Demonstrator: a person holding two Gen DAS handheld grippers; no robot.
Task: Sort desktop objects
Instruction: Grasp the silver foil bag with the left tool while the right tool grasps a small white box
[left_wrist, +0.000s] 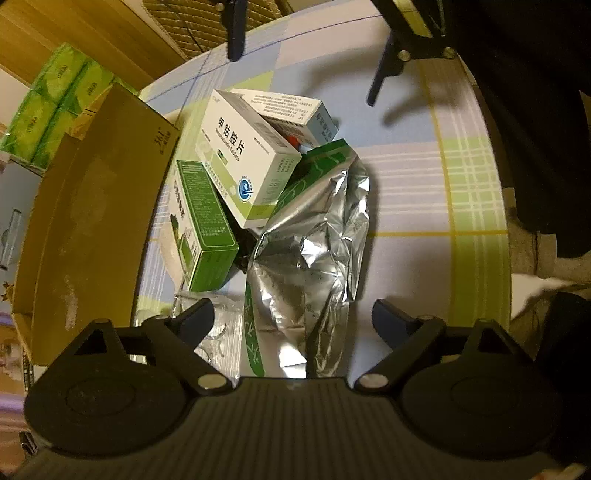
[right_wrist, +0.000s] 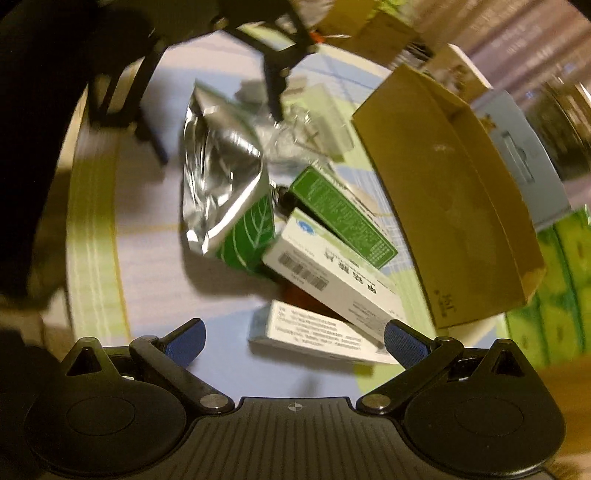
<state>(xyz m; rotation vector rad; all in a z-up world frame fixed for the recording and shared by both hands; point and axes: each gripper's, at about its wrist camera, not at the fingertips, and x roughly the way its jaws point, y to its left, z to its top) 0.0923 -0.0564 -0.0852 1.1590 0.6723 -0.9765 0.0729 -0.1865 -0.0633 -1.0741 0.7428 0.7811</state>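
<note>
While both grippers hang above the table with their jaws spread and nothing between them, the clutter lies heaped in one pile on the checked tablecloth (left_wrist: 424, 192). From the left wrist view, the left gripper (left_wrist: 293, 317) sits just over the near end of a crumpled silver foil pouch (left_wrist: 317, 236) with a green printed edge. A clear plastic packet (left_wrist: 207, 321) lies flat beside that pouch, right under the left finger. Farther along, a white and green medicine box (left_wrist: 240, 155) leans tilted across the heap, resting on a dark green box (left_wrist: 205, 218) to its left and on a pale blue and white box (left_wrist: 295, 110) behind it. An open brown cardboard box (left_wrist: 92, 206) stands just beside the pile at the table's edge, its wall close against the green box. Green tissue packs (left_wrist: 55, 107) are stacked beyond the cardboard.

From the right wrist view, which is blurred, the right gripper (right_wrist: 293, 338) hovers over the opposite side of the pile, nearest the pale box. The left gripper's dark fingers show across the table, above the foil pouch and plastic packet.
</note>
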